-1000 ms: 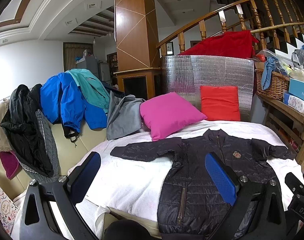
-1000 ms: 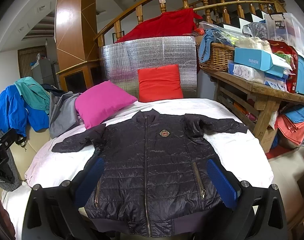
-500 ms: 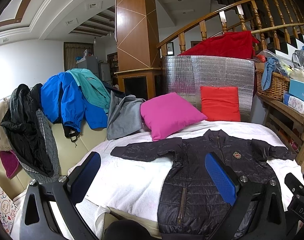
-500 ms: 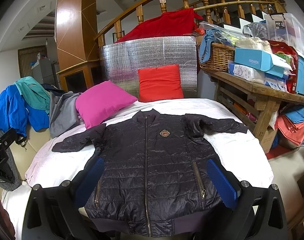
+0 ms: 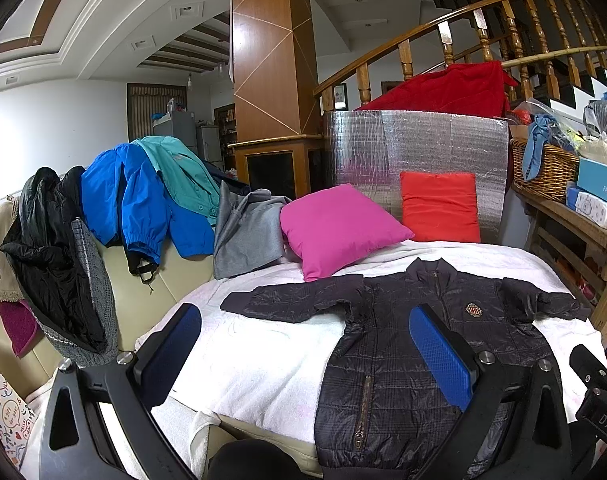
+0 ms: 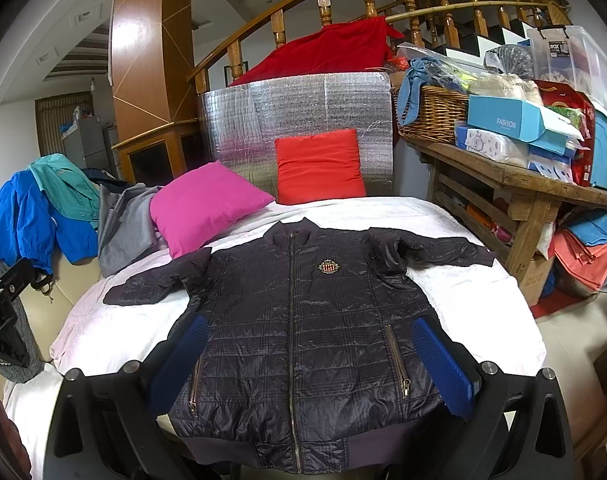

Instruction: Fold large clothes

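**Quilted jacket laid flat, both tools released, folding not begun**

1. Clothes pile (image 5: 115, 216): draped over the cream sofa back at far left. Black, blue, teal and grey garments, slack and overlapping. Not in play.

2. Left hand-held gripper (image 5: 307, 356): released, blue ribbed pads spread wide, holding nothing. It hangs over the white bed cover (image 5: 263, 364), beside the jacket's left flank.

3. Pink cushion (image 5: 339, 228): square, plump, smooth cloth, close behind the left sleeve.

4. Jacket (image 6: 299, 320): the task's thing. It lies front up on the bed, zipped, collar away from the cameras, hem at the near edge, both sleeves out sideways. Dark quilted shell with a slight sheen, crinkled along the stitched bands; embroidered crest on the chest; two zipped slant pockets; plain ribbed hem.

5. Red cushion (image 6: 319, 166): flat, square, propped against a silver foil panel.

6. Right hand-held gripper (image 6: 311, 364): released, pads parted on either side of the lower body panel, gripping nothing.

7. Table (image 6: 515, 176): rough wood, at right, loaded with a wicker basket and boxes.

Risks, as judged:
- The shell looks slippery; a shallow pinch may slide off mid-fold.
- Puffy filling may spring a fold back open.
- The hem overhangs the near edge; an uneven pull could drag the jacket off the bed.
- The right sleeve is rumpled near the shoulder and could fold crooked.
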{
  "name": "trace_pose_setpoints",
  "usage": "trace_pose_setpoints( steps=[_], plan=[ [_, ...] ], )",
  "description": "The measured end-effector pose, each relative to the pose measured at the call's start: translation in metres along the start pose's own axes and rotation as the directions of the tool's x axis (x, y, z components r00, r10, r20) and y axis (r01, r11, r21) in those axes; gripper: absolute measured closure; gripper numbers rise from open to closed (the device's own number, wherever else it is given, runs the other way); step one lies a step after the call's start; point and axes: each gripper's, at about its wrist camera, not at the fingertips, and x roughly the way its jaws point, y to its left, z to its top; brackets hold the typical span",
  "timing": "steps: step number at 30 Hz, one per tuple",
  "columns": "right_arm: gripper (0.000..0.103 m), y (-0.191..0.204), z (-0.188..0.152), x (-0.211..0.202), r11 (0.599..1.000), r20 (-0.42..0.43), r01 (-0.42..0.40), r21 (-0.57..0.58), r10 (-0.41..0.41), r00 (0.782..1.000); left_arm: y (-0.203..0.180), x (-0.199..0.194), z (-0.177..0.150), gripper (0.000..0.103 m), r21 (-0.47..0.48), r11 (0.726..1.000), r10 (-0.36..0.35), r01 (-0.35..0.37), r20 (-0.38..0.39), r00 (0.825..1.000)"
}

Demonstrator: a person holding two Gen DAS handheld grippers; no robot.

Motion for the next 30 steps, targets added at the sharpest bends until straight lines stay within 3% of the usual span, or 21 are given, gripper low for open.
trace_pose_setpoints(
  steps=[13,22,28,30],
  plan=[
    [0.0,-0.004,0.006,0.013,1.0,-0.01,0.01,0.003,-0.01,1.0,-0.005,0.015,0.0,0.0,-0.001,1.0,0.0,0.0,-0.015,1.0],
    [0.0,-0.02,0.012,0.046,1.0,-0.045,0.023,0.016,-0.023,0.999,-0.028,0.048,0.001,0.0,0.033,0.999,-0.007,0.009,-0.051,0.999],
    [0.0,-0.082,0.032,0.105,0.989,-0.063,-0.06,0.138,0.069,0.996,-0.063,0.123,0.003,0.0,0.024,0.994,-0.101,0.106,-0.165,0.981],
    [0.0,-0.129,0.04,0.145,0.958,-0.068,-0.125,0.259,0.147,0.987,-0.084,0.173,-0.002,0.0,0.017,0.988,-0.144,0.154,-0.261,0.955]
  ],
)
